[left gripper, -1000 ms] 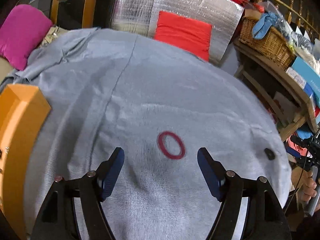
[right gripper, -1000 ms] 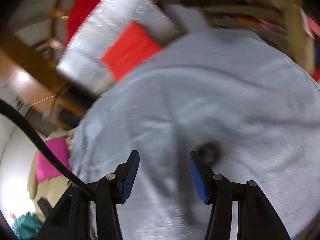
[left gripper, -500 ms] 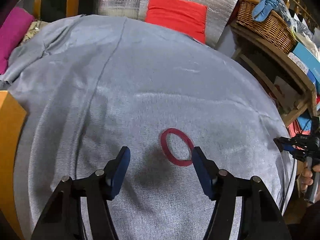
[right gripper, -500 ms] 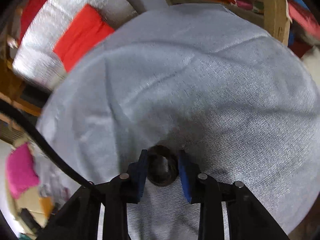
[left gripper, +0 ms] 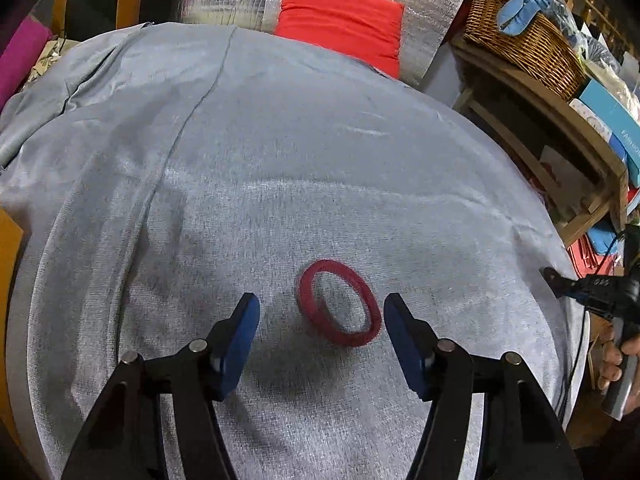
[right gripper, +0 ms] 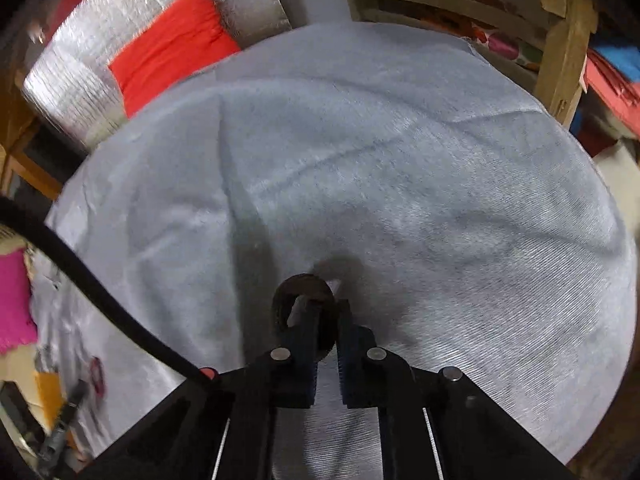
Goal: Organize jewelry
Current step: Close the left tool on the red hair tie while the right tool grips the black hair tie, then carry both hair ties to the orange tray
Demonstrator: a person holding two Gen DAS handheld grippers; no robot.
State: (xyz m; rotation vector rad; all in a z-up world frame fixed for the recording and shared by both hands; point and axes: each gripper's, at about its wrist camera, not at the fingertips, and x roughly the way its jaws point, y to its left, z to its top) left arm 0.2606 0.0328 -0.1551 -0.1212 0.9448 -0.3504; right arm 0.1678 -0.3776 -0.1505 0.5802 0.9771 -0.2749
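A red bangle point(left gripper: 339, 307) lies on the grey cloth point(left gripper: 320, 152), between the blue pads of my left gripper point(left gripper: 320, 320), which is open and low over it, nearer the right pad. My right gripper point(right gripper: 329, 312) is shut on a dark ring-shaped bangle point(right gripper: 303, 289), gripping its near rim just above the cloth point(right gripper: 400, 184). The right gripper also shows at the far right edge of the left wrist view point(left gripper: 592, 292). The red bangle shows small and blurred in the right wrist view point(right gripper: 97, 374), next to the left gripper.
An orange box point(left gripper: 8, 240) stands at the cloth's left edge. Behind are a red cushion point(left gripper: 344, 20) against silver foil, a wicker basket point(left gripper: 524, 40) on a wooden shelf at right, and a pink cushion point(left gripper: 20, 56) at left.
My left gripper has moved down and forward so that the red bangle now sits between its pads. My right gripper has closed on the dark bangle.
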